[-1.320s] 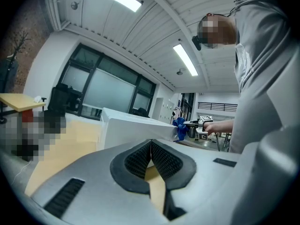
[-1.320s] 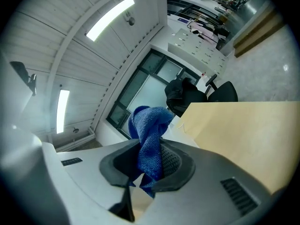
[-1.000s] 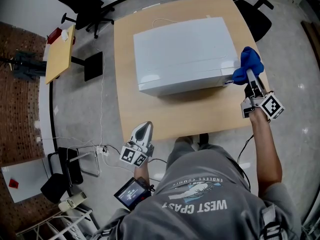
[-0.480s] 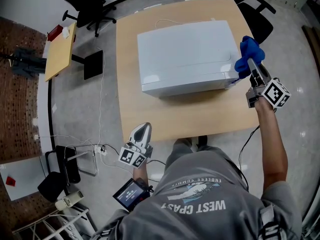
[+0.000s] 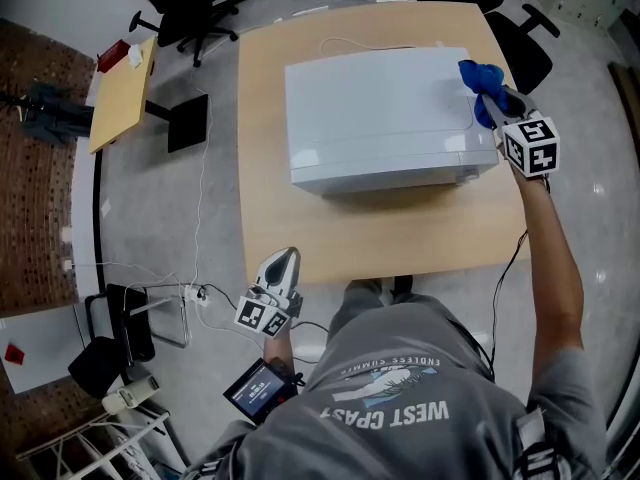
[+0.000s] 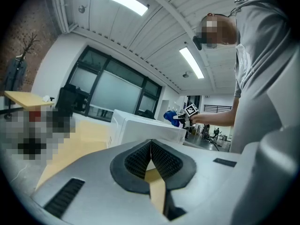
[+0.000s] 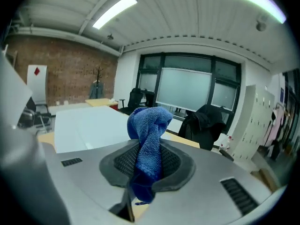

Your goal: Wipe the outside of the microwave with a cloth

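A white microwave [image 5: 385, 116] stands on a light wooden table [image 5: 400, 233]; it also shows in the left gripper view as the microwave [image 6: 140, 128] and in the right gripper view as the microwave [image 7: 89, 125]. My right gripper [image 5: 488, 93] is shut on a blue cloth [image 5: 480, 76], held at the microwave's top right edge. In its own view the cloth [image 7: 147, 149] bunches between the pads. My left gripper [image 5: 283, 264] hangs shut and empty off the table's near left corner; its jaws meet in the left gripper view [image 6: 151, 161].
Black office chairs [image 5: 185, 8] stand beyond the table, another chair [image 5: 525, 48] at the far right. A small side table [image 5: 120, 93] sits at the left. Cables [image 5: 200, 218] and floor clutter lie at the lower left. A white cord [image 5: 345, 43] runs behind the microwave.
My right gripper has carried the cloth from the microwave's near right corner, along its right side, up to the top right edge, rolling as it went. The left gripper stayed about where it was.
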Demonstrator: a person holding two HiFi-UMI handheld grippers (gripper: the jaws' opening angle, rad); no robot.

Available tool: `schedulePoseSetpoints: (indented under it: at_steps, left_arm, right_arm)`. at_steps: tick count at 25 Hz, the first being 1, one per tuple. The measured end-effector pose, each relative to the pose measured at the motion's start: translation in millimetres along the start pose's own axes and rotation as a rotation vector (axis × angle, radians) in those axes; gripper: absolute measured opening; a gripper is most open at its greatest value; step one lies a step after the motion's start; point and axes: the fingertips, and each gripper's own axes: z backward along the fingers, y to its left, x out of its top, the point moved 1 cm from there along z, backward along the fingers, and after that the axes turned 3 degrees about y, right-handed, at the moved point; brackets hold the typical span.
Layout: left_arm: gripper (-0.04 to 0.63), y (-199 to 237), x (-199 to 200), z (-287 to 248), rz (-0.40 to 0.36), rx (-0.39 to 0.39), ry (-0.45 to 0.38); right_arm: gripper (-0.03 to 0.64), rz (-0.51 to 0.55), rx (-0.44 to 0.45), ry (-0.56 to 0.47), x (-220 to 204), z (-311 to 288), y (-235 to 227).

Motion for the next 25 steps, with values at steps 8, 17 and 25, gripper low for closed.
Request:
schedulePoseSetpoints:
  at_steps: [8,17,25]
  left_arm:
    - [0.023,11.2,-2.7,6.6,0.012,0.029,-0.006]
    - [0.023,26.5,-4.4,15.9,0.029,0.041,-0.019]
    - [0.023,31.8,-1.0,20.1,0.043,0.055,-0.036]
  right_arm:
    - [0.08,0.352,-0.038,0.227,-11.7,-41.0,8.0]
    - [0.08,0.441,0.028,0.282,3.3,-68.6,48.8]
    - [0.08,0.514,0.095,0.271,27.4,-85.8,90.2]
